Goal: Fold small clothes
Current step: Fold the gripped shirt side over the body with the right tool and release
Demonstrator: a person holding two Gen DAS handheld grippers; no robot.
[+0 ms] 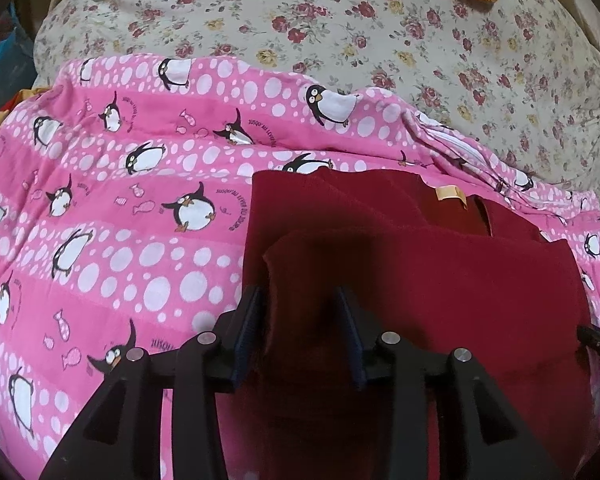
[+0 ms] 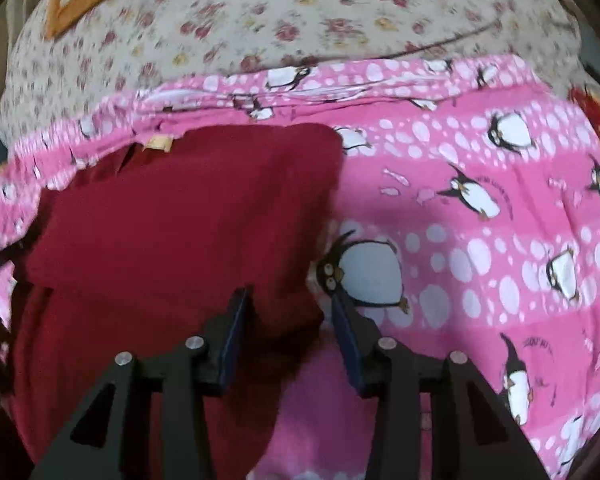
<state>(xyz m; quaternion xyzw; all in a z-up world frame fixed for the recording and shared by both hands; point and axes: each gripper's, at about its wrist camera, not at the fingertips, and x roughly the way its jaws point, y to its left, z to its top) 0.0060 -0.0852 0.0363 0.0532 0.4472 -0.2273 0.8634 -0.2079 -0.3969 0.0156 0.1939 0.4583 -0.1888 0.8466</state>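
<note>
jaws parted both sides | soft maroon garment folded | penguin-print pink sheet

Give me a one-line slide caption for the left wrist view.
Left gripper straddles a fold of the dark red garment lying on the pink penguin blanket.

Left gripper: black linkage arms, blue-padded fingers, pointing steeply downward; jaws parted, a fold of dark red cloth between them, pads not visibly pressing it.

Right gripper: same build, same downward tilt; jaws parted a little wider, the cloth's edge between them, left pad beside the cloth, right pad clear of it.
</note>
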